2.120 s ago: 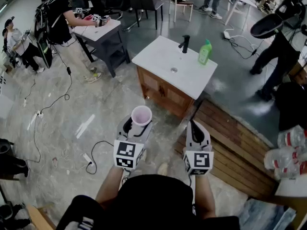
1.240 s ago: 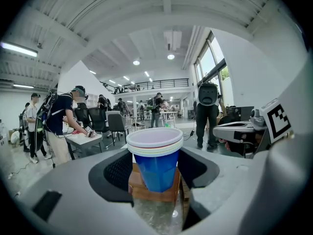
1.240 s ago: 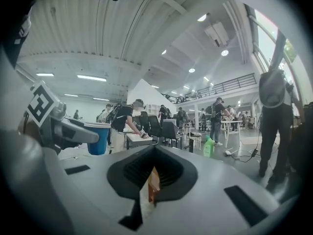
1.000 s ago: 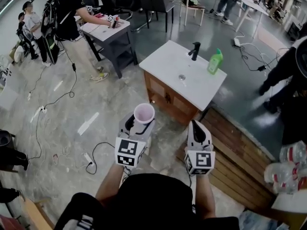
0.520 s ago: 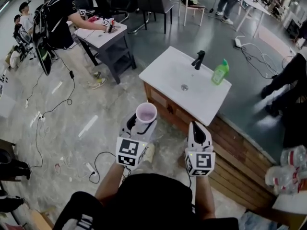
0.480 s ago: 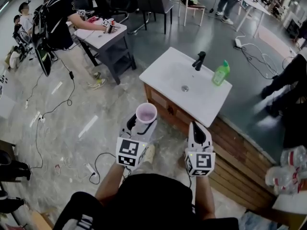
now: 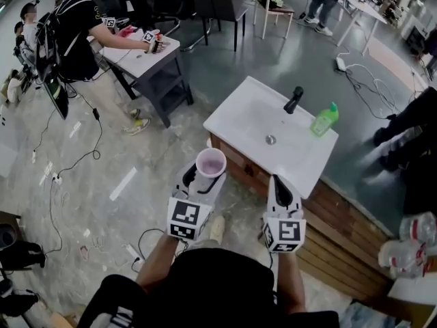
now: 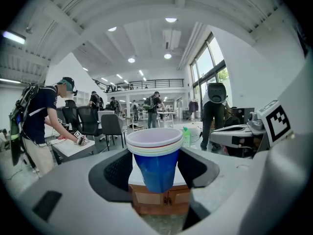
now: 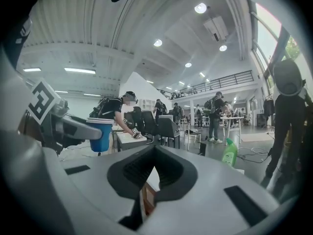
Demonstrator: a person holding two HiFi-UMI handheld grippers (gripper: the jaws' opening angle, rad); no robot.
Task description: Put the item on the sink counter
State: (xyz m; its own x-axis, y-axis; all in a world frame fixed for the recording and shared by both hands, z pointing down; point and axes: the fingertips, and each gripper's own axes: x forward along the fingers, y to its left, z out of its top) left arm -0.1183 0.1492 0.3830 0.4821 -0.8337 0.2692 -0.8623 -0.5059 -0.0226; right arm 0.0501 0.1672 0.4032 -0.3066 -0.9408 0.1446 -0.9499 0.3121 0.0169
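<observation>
A stack of cups [image 7: 210, 162], blue outside with white rims, stands upright between the jaws of my left gripper [image 7: 207, 175], which is shut on it. In the left gripper view the stack of cups [image 8: 155, 163] fills the gap between the pads. My right gripper [image 7: 280, 185] is shut and holds nothing; it hangs level with the left one. The white sink counter [image 7: 242, 118] on its wooden cabinet lies just ahead of both grippers, with a black faucet [image 7: 294, 100] and a green soap bottle [image 7: 325, 119] at its far side. The cups are in the air before the counter's near edge.
A grey table [image 7: 145, 55] with a person working at it stands to the far left. A raised wooden platform [image 7: 341, 217] runs along the right of the cabinet. Cables [image 7: 65, 176] trail over the floor at left. Plastic bottles [image 7: 410, 244] lie at right.
The sink counter has come nearer and lower in the head view as I walk toward it. Both grippers keep their pose, and the cups stay held.
</observation>
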